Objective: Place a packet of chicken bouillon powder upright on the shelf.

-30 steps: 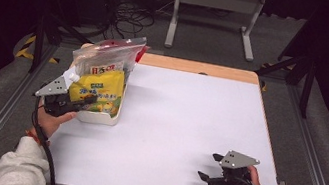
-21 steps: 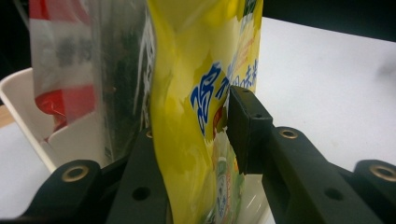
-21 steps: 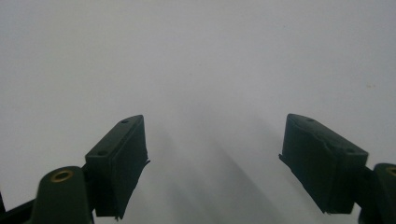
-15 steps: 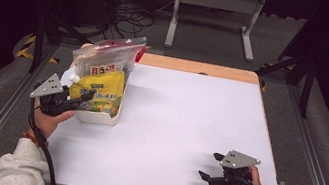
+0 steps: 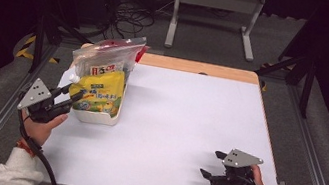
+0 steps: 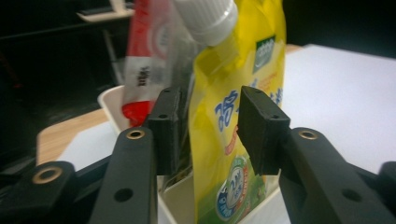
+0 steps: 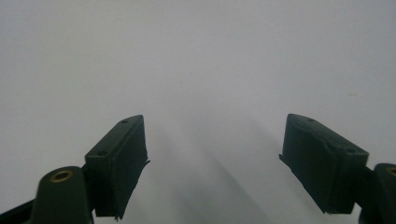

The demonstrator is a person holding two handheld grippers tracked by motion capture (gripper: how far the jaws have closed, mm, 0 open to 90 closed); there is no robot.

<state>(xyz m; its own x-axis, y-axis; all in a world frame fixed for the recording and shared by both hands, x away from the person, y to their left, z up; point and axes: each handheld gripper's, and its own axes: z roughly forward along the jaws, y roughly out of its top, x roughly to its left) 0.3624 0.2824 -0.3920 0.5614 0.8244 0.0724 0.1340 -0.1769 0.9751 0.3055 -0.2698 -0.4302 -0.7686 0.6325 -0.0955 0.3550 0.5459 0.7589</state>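
A white bin (image 5: 95, 117) stands at the table's left edge with packets upright in it. At its front is a yellow pouch (image 5: 99, 93) with a white screw cap (image 5: 72, 78). Behind it are a clear bag and a red packet (image 5: 107, 58). My left gripper (image 5: 75, 93) is open, its tips at the pouch's near-left edge. In the left gripper view the yellow pouch (image 6: 219, 154) and cap (image 6: 205, 18) stand just beyond the parted pads, with the red packet (image 6: 139, 56) behind. My right gripper (image 5: 209, 163) rests open at the front right, over bare white tabletop (image 7: 201, 56).
The white table (image 5: 189, 112) has a wooden strip (image 5: 197, 67) along its far edge. Beyond it a metal stand (image 5: 214, 9) and loose cables (image 5: 130, 13) sit on the dark floor. Rails run along both sides of the table.
My left gripper has drawn back a little toward the near-left, away from the bin. The right gripper and the packets have stayed put.
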